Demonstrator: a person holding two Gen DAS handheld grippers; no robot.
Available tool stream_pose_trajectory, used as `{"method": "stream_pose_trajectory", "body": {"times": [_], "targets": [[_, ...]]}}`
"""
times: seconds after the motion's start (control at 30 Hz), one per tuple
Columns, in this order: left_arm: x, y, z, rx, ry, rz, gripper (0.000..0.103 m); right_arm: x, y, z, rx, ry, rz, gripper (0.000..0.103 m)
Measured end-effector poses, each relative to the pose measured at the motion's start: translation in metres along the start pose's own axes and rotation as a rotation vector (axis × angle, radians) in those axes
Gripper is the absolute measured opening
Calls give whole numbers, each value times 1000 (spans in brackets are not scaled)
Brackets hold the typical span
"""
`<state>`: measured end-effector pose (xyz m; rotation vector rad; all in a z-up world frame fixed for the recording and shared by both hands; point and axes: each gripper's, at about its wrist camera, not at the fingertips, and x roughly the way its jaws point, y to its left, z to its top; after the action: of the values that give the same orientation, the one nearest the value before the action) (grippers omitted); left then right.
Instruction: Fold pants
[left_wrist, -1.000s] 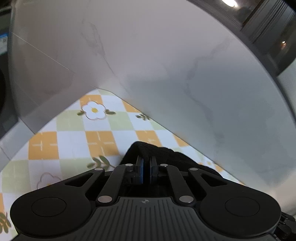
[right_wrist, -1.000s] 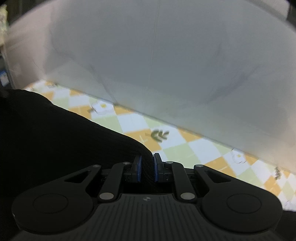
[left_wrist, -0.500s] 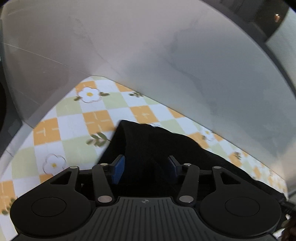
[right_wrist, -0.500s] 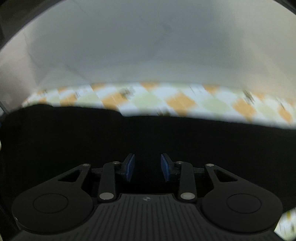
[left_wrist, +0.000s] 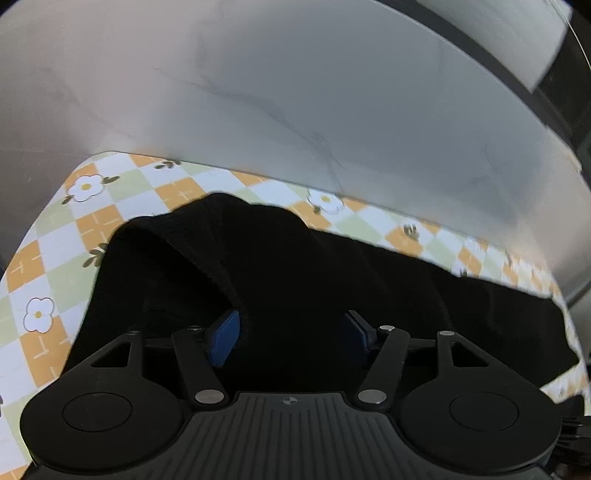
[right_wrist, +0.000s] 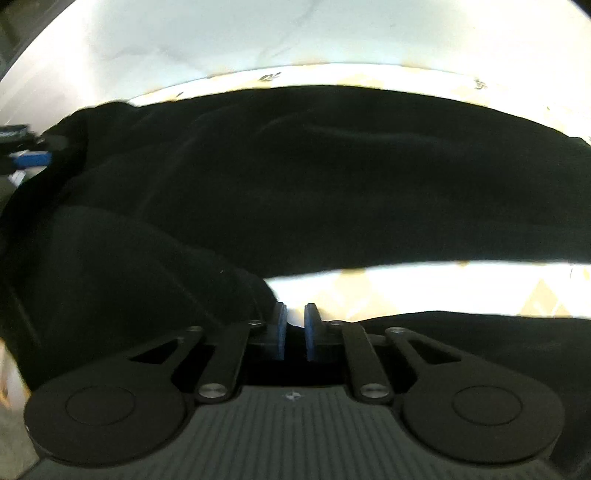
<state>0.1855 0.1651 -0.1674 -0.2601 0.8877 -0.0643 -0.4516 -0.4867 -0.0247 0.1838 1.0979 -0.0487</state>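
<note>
Left tool newly wide over pants.

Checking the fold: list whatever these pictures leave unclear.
Left wrist view: the pants run off behind the left hand-held gripper body, so their near edge is hidden.
Right wrist view: glare washes out the tablecloth pattern.
Right wrist view: whether the right hand-held gripper pinches fabric; black cloth, dark gap.
Both views: waistband versus legs; uniformly black.

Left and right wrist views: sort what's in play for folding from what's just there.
In play:
black pants
left tool, open
right tool, nearly closed

Just there:
checked flower cloth
grey marbled wall
</note>
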Motion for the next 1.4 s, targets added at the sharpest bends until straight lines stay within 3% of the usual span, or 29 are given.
{"method": "stream_pose_trajectory", "body": {"times": [0.1,0.17,0.4,0.5,0.6,0.73,0.8,0.83,0.87,0.97,1.17,1.23,1.33,1.4], "targets": [[-1,-8,-8,51,-2,30,64,-6,2,-13,18,14,28,6],[-9,1,-10,23,-15,24,64,-9,7,-20,13,27,46,6],[-52,80,-3,-253,-80,92,63,-15,16,-21,10,85,66,10],[-78,114,-5,-386,-132,139,63,-19,17,-4,16,23,67,12],[-97,124,-7,-425,-169,156,63,-18,24,15,22,-46,93,20],[-88,102,-9,-360,-129,84,62,7,41,29,11,-70,142,21],[-73,81,-13,-332,-91,26,60,24,57,33,-7,-32,185,20],[-63,67,-14,-305,-67,-10,58,27,64,32,-18,-5,217,12],[-53,52,-14,-266,-44,-32,57,28,70,31,-41,12,249,7],[-32,6,-14,-120,7,-70,56,21,90,23,-151,52,316,5],[-9,-62,-25,136,96,-178,56,15,96,3,-182,128,425,4],[1,-72,-40,190,147,-188,56,17,95,0,-178,144,449,4],[15,-72,-59,172,247,-211,56,19,95,-3,-178,149,468,4],[16,-70,-71,206,274,-188,54,21,86,4,-160,130,467,5]]}}
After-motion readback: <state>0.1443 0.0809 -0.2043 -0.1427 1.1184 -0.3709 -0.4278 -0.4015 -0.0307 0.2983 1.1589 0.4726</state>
